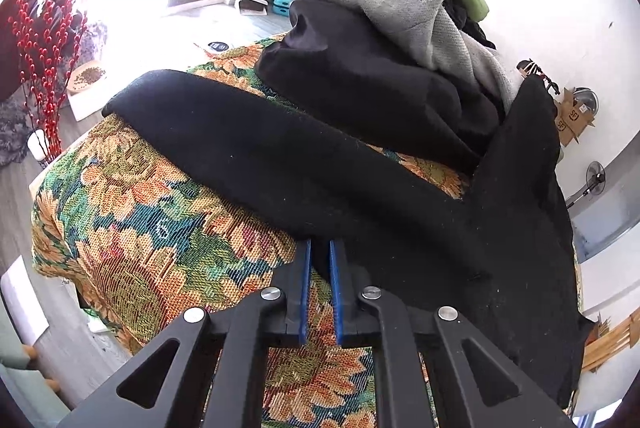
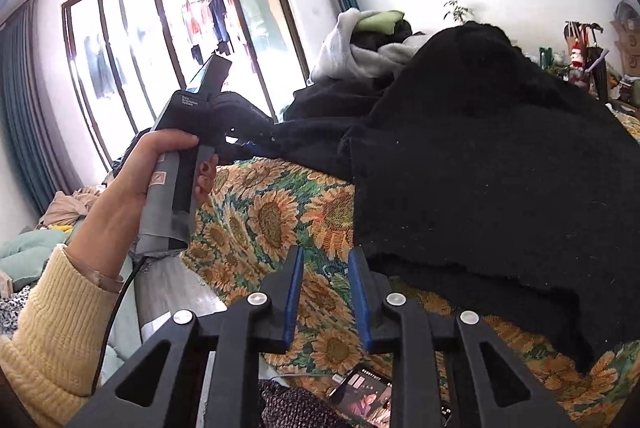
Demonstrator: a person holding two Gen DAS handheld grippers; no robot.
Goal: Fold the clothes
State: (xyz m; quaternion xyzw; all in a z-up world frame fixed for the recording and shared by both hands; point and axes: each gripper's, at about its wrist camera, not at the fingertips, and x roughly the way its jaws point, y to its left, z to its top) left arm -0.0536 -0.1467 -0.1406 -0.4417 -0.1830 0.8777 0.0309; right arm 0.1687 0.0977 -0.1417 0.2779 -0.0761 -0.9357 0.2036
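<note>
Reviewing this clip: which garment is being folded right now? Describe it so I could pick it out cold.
Start at the sunflower-patterned cover. On it lies a black knit sweater, its long sleeve stretched flat across the flowers. The left gripper is shut on its edge. Unlike the heaped pile of clothes behind, grey and smooth black, it is spread out and fuzzy.

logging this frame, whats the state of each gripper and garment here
left gripper: shut on the black sweater's edge
right gripper: open, nothing between the fingers
black sweater: spread on the sunflower cloth, sleeve stretched out, not yet folded
clothes pile: heaped, unfolded
phone: screen lit
</note>
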